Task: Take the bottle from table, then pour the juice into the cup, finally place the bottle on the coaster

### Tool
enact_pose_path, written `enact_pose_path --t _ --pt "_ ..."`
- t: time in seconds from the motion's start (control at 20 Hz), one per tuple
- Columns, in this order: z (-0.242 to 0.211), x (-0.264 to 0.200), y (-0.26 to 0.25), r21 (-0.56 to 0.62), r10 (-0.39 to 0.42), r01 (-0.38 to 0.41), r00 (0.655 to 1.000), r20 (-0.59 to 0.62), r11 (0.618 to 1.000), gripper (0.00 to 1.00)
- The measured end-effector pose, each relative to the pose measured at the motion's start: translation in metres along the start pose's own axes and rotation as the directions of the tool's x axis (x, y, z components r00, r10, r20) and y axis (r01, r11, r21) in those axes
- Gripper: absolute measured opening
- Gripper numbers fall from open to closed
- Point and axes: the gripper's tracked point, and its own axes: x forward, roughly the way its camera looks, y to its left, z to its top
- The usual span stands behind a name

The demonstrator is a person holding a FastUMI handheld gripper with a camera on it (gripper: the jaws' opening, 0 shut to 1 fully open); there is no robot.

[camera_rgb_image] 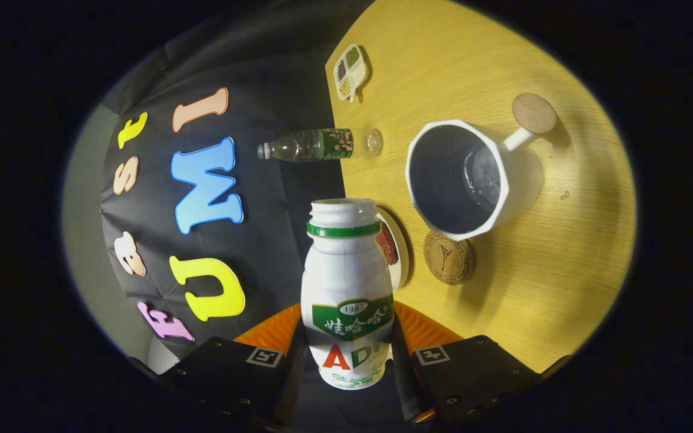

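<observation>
the wooden table [563,270] bears a cup [467,177], coaster [449,257], clear bottle [319,144] and compartment dish [349,71].

wooden table [563,252], black cloth wall [274,90]

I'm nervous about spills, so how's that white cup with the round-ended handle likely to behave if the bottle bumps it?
The cup looks wide and squat on the table, so probably hard to tip. It seems glazed, likely slippery and breakable. The gripper is shut on the bottle, whose open neck is near the rim.
</observation>
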Motion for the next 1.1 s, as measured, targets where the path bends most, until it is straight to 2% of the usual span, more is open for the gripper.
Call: enact_pose_path --t 0.25,0.65,0.8,0.95,1.1 --pt "-0.003 0.001 0.005 -0.048 0.025 -0.025 1.000 0.007 0.999 0.65" --pt "0.005 -0.004 0.011 -0.229 0.054 -0.046 0.998 0.029 0.972 0.65" --pt "0.009 -0.006 0.008 -0.392 0.034 -0.009 0.998 0.058 0.920 0.65" --pt "0.008 -0.006 0.011 -0.481 0.055 -0.013 0.996 0.074 0.876 0.65" --pt "0.005 -0.005 0.009 -0.603 0.040 0.027 0.994 0.097 0.797 0.65"
